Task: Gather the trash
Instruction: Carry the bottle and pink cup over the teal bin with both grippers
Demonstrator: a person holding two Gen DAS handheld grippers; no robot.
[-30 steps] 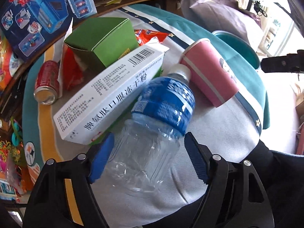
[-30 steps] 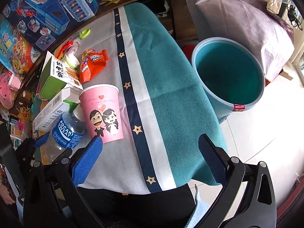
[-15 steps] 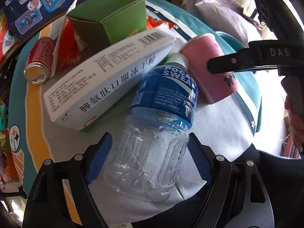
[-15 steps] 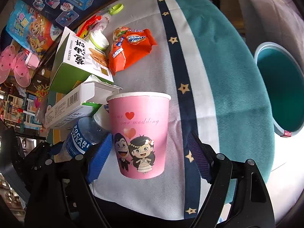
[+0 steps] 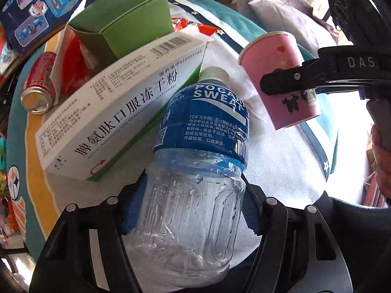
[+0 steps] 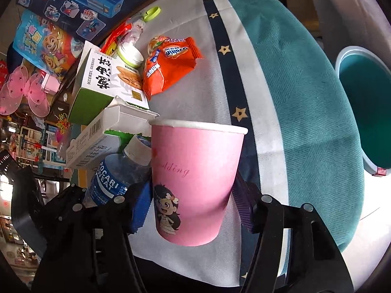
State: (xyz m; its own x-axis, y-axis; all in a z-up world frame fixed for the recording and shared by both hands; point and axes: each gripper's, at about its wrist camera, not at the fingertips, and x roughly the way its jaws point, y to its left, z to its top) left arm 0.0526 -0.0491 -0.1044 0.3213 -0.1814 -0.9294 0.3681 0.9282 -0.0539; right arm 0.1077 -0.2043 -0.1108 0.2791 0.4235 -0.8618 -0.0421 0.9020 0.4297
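Note:
A clear Pocari Sweat bottle [image 5: 200, 146] with a blue label lies on the cloth-covered table, cap pointing away. My left gripper [image 5: 193, 205] is closing on its clear body, and both blue pads touch its sides. A pink paper cup [image 6: 195, 161] with cartoon figures stands between the fingers of my right gripper [image 6: 191, 205]. Those jaws are closing too, with the pads against the cup's lower walls. In the left wrist view the cup [image 5: 276, 56] shows at the right, with a right gripper finger [image 5: 293, 80] across it. The bottle [image 6: 110, 183] lies just left of the cup.
A white medicine box [image 5: 117, 119] leans against the bottle, with a green box [image 5: 127, 26] and a red can [image 5: 39, 83] behind it. An orange snack pack [image 6: 168, 66] lies farther back. A teal bin [image 6: 366, 112] stands on the floor beyond the table's right edge.
My right gripper came in from the right, set its wide-open jaws around the pink cup and narrowed them onto it. My left jaws widened briefly, then narrowed onto the bottle.

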